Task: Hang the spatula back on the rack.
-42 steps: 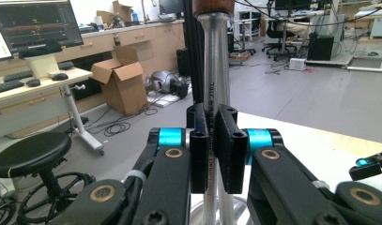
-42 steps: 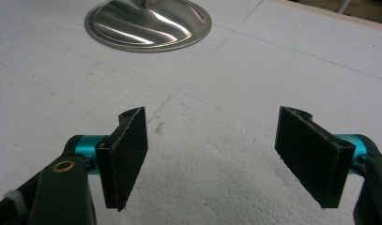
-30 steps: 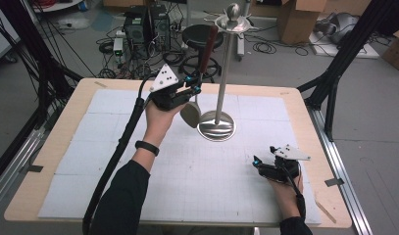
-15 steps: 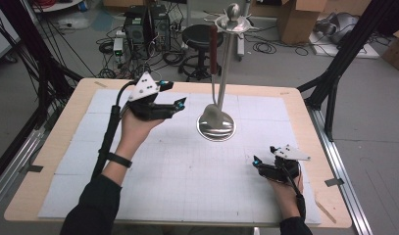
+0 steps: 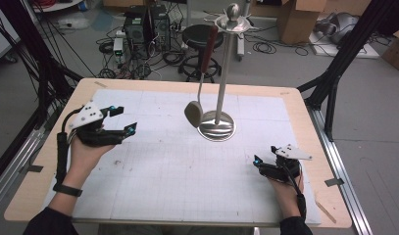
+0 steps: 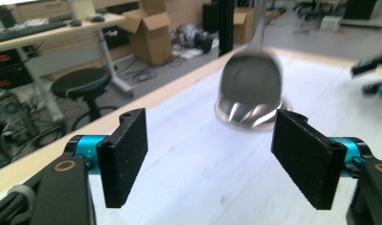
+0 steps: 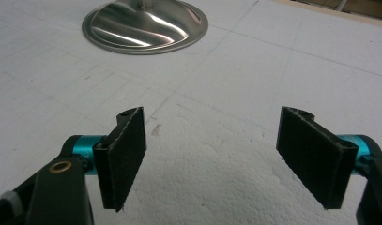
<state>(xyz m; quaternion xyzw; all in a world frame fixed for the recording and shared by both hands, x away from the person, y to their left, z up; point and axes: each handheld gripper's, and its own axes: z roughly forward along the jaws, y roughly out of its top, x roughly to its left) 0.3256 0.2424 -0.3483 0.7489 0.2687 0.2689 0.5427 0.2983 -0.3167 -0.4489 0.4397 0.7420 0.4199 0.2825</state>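
The grey metal spoon with a brown handle (image 5: 200, 81) already hangs on the shiny metal stand (image 5: 221, 73) near the tabletop's far edge, and the left gripper (image 5: 122, 120) near the left edge, whose jaws have just been opening, is wide and empty, as is the right gripper (image 5: 262, 162).

A lab or workshop is showing here: cables (image 5: 153, 58) are trailing over the grey floor, computer towers (image 5: 140, 24) and cardboard boxes (image 5: 297, 17) are standing behind the framed table (image 5: 305, 115), a stool (image 5: 197, 36) sitting nearby.

No readable writing, label, brand, number or sign appears on anything here, whether on the table, the cardboard boxes or the equipment behind.
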